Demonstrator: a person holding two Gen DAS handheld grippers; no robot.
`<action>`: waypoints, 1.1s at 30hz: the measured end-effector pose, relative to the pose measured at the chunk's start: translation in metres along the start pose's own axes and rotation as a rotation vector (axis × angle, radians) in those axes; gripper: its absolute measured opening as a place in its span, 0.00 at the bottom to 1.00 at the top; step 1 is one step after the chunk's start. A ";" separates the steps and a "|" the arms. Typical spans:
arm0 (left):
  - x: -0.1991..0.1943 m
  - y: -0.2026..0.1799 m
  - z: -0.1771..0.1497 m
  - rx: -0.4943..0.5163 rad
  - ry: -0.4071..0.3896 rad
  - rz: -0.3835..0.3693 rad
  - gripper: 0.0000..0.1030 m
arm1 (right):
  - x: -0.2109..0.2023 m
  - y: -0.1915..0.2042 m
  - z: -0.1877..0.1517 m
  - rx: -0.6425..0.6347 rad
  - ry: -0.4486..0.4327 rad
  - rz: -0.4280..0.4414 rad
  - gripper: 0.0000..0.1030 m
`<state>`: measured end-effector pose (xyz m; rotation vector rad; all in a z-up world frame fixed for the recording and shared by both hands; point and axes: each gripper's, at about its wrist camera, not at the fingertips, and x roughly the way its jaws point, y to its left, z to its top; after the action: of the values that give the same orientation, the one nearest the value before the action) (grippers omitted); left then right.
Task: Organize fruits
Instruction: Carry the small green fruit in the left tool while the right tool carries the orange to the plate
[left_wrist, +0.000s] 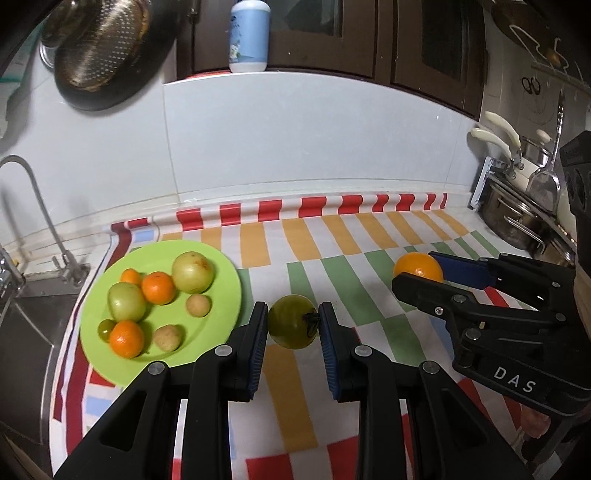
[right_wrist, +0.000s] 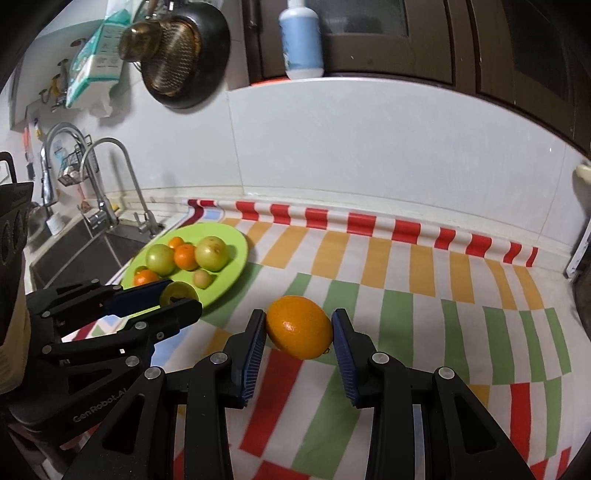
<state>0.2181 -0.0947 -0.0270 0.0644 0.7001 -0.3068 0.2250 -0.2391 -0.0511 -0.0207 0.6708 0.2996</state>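
The left gripper (left_wrist: 293, 326) is clenched on a round dull-green fruit with a dark stem (left_wrist: 291, 326), lifted off the glossy checked tablecloth (left_wrist: 332, 240) beside the round lime-green plastic plate (left_wrist: 221, 269), which carries small oranges and pale green fruits. The right gripper (right_wrist: 299, 328) clamps a smooth, pitted oval orange (right_wrist: 299, 326) between ribbed blue pads (right_wrist: 255, 350). Its body reads "DAS"; the other's lettering "GenRobot.AI" is partly cut off. A perforated metal colander (left_wrist: 99, 40) hangs half out of frame.

Orange (right_wrist: 300, 326) between right tongs (right_wrist: 299, 332), left tongs (right_wrist: 173, 297) around green fruit (right_wrist: 176, 291) beside green plate (right_wrist: 236, 254).
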 end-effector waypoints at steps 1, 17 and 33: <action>-0.003 0.002 -0.001 -0.001 -0.004 0.000 0.27 | -0.002 0.003 0.000 -0.001 -0.005 0.001 0.36; -0.052 0.054 -0.015 -0.008 -0.044 0.028 0.27 | -0.021 0.069 0.002 0.003 -0.057 0.029 0.36; -0.043 0.109 -0.009 -0.030 -0.049 0.053 0.27 | 0.013 0.109 0.026 -0.026 -0.050 0.071 0.36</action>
<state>0.2143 0.0221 -0.0111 0.0468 0.6535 -0.2461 0.2202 -0.1283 -0.0307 -0.0147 0.6186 0.3759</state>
